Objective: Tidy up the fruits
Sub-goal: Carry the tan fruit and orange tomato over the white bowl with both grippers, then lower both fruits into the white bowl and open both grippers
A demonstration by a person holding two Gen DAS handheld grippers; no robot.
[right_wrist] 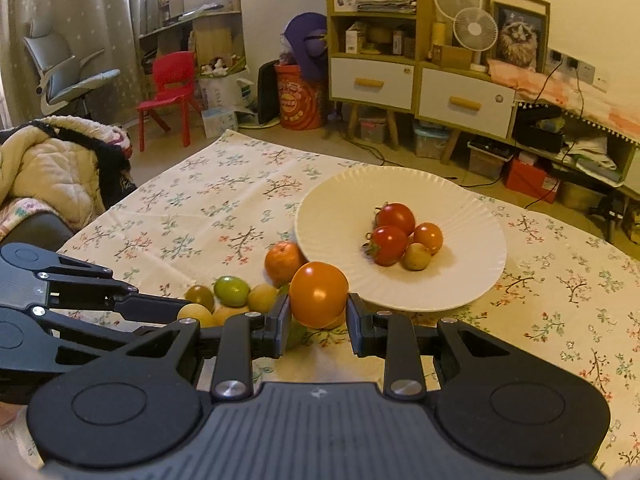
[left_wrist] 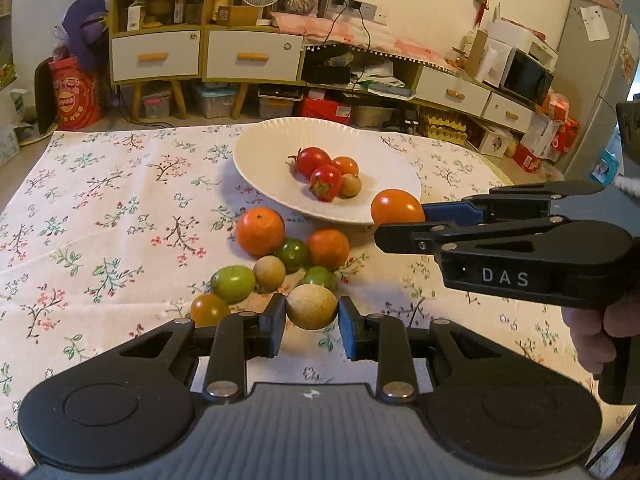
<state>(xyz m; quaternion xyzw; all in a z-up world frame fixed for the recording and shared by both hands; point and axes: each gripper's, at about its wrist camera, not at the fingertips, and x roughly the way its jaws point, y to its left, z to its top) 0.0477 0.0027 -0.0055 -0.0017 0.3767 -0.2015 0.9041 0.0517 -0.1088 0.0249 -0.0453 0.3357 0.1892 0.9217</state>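
Observation:
A white plate (left_wrist: 280, 196) holds two red tomatoes (left_wrist: 314, 160), a small orange tomato and a tan round fruit; it also shows in the right wrist view (right_wrist: 440, 288). In front of it lies a pile of loose fruit: two oranges (left_wrist: 260, 231), green tomatoes (left_wrist: 233, 282) and tan fruits. My left gripper (left_wrist: 312, 312) is shut on a tan round fruit (left_wrist: 311, 306) at the near edge of the pile. My right gripper (right_wrist: 319, 312) is shut on an orange tomato (right_wrist: 319, 294), held by the plate's near rim; it shows at the right in the left wrist view (left_wrist: 397, 208).
A floral tablecloth (left_wrist: 120, 208) covers the table. Cabinets, drawers and storage boxes stand behind the far edge. A jacket (right_wrist: 52, 168) lies on a seat to the left in the right wrist view.

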